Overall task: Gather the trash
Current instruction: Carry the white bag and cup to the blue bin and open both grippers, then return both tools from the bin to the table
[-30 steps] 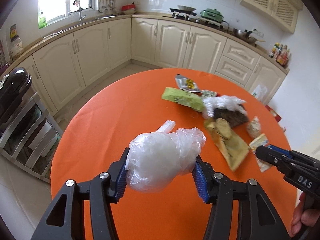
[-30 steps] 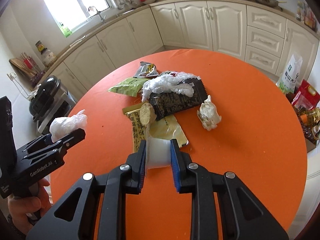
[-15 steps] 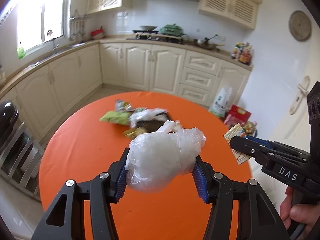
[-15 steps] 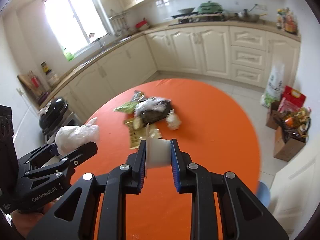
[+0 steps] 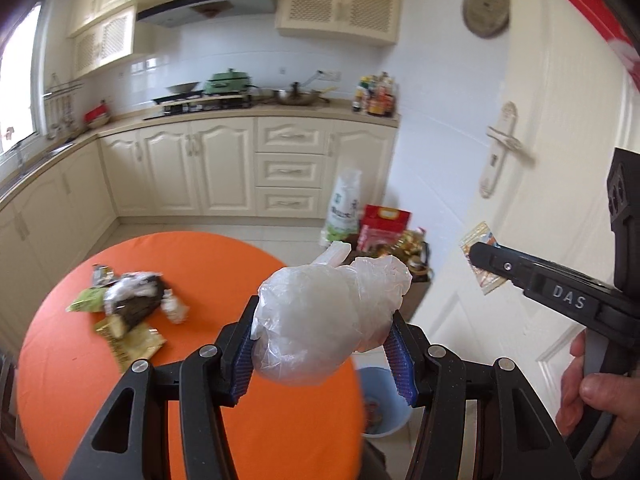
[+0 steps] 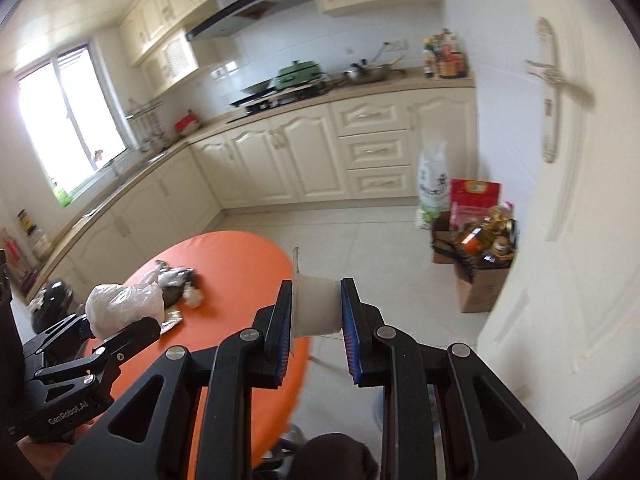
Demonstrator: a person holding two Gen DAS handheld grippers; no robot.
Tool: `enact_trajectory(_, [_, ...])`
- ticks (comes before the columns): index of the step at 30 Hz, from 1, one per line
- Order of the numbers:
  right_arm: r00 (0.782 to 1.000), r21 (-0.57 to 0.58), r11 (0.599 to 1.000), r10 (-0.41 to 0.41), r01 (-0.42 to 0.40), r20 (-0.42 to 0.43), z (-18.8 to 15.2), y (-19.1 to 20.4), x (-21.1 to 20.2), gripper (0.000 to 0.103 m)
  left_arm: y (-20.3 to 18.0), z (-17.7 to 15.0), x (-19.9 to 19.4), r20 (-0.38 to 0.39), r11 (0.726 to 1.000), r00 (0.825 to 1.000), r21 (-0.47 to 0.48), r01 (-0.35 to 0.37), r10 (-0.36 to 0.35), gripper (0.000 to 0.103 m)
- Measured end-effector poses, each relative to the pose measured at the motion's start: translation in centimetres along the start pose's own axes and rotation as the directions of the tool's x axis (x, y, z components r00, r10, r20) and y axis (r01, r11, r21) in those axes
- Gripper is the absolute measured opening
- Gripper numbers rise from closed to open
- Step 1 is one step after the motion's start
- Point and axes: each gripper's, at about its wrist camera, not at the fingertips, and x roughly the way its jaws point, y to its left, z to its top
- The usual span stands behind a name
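Crumpled plastic bag [image 5: 328, 324] clamped between left fingers [image 5: 244, 356], white cup [image 6: 316, 306] pinched between right fingers [image 6: 280, 332]

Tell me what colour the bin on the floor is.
Light blue; the bin shows best in the left wrist view.

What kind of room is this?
It looks like a home kitchen. There is a stove with a green pot on the counter, cream cupboards below it, and a round orange table with trash on it.
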Motion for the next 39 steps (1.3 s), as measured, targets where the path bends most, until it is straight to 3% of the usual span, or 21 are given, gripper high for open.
enact_trajectory(5, [0.994,0.084,0.993,-0.080,0.086,-0.070,-1.4,-6.4,2.2,0.022,-3.6,0.0,4.7,-0.119,0.994,0.989,0.049,0.097,-0.090,0.052])
enact_trajectory(9, [0.984,0.158,0.980,-0.100,0.124,-0.149,-3.4,-10.9,4.9,0.022,-5.9,-1.2,9.1,-0.233,0.988,0.966,0.078,0.136,-0.115,0.052])
enact_trajectory(18, [0.950,0.277,0.945,-0.089,0.176,-0.301,-7.8,-17.8,11.4,0.023,-9.1,-2.1,17.9,-0.395,0.984,0.916,0.123,0.131,-0.072,0.053])
enact_trajectory(22, [0.935,0.319,0.927,-0.080,0.197,-0.345,-9.0,-19.7,13.8,0.026,-10.5,-3.2,21.5,-0.474,0.985,0.880,0.130,0.109,-0.035,0.059])
enact_trajectory(24, [0.927,0.337,0.918,-0.075,0.209,-0.369,-9.8,-20.7,14.6,0.030,-10.8,-3.5,22.9,-0.512,0.987,0.859,0.125,0.098,-0.021,0.062])
enact_trajectory(25, [0.923,0.346,0.914,-0.070,0.211,-0.378,-10.0,-21.0,15.1,0.042,-10.9,-3.8,23.3,-0.521,0.988,0.853,0.127,0.090,-0.011,0.071])
enact_trajectory(26, [0.920,0.351,0.910,-0.074,0.220,-0.386,-10.2,-21.3,15.2,0.061,-11.2,-3.7,23.9,-0.526,0.988,0.850,0.133,0.082,0.001,0.074])
enact_trajectory(29, [0.916,0.355,0.896,-0.120,0.266,-0.382,-10.2,-21.8,14.8,0.085,-11.6,-3.2,24.8,-0.523,0.988,0.852,0.138,0.063,0.019,0.087])
enact_trajectory(32, [0.916,0.363,0.884,-0.154,0.295,-0.370,-10.0,-22.0,13.9,0.100,-13.0,-2.4,25.1,-0.507,0.985,0.861,0.164,0.048,0.042,0.099])
enact_trajectory(37, [0.916,0.337,0.886,-0.197,0.320,-0.350,-8.7,-20.7,12.3,0.103,-14.4,-0.4,24.1,-0.465,0.982,0.884,0.181,0.049,0.041,0.101])
enact_trajectory(39, [0.922,0.337,0.889,-0.197,0.311,-0.333,-8.2,-20.1,11.6,0.103,-12.9,-0.4,22.1,-0.445,0.984,0.895,0.169,0.050,0.030,0.101])
